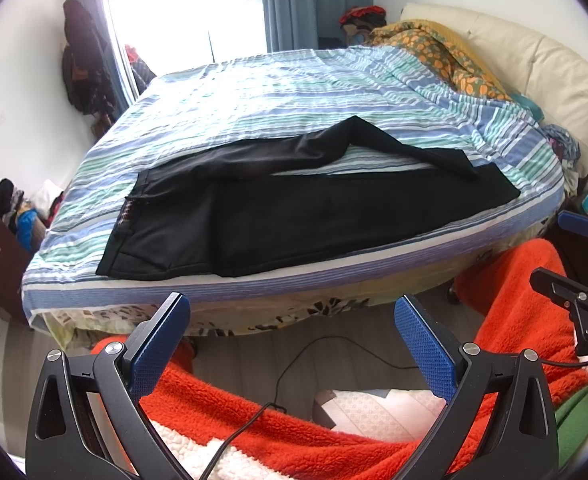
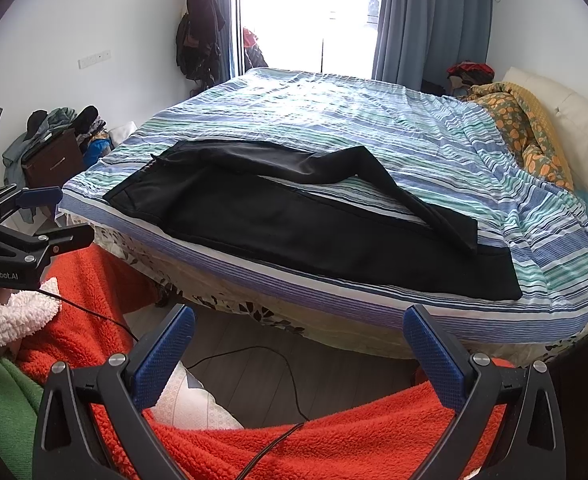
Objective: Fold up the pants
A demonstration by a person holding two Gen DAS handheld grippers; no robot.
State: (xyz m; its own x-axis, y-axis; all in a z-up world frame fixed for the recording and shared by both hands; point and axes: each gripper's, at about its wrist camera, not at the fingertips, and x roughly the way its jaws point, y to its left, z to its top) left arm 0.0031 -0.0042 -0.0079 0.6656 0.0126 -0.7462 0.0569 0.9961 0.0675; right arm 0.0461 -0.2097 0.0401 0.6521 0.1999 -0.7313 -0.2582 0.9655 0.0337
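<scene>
Black pants (image 1: pixel 294 216) lie along the near edge of the bed (image 1: pixel 254 92), waistband to the left, legs to the right. The near leg lies flat; the far leg is crumpled and bends across toward the near hem. They also show in the right wrist view (image 2: pixel 294 224). My left gripper (image 1: pixel 292 308) is open and empty, held off the bed in front of the pants' middle. My right gripper (image 2: pixel 299 320) is open and empty, in front of the pants' leg end. Each gripper shows in the other's view: the right one (image 1: pixel 561 252), the left one (image 2: pixel 50 216).
The bed has a striped blue-green cover (image 2: pixel 353 120). An orange patterned quilt (image 1: pixel 433 44) and cream headboard (image 1: pixel 533 52) are at the right. A red fleece garment (image 1: pixel 294 432) and a black cable (image 1: pixel 286 376) are below the grippers. A brown cabinet (image 2: pixel 54 160) stands left.
</scene>
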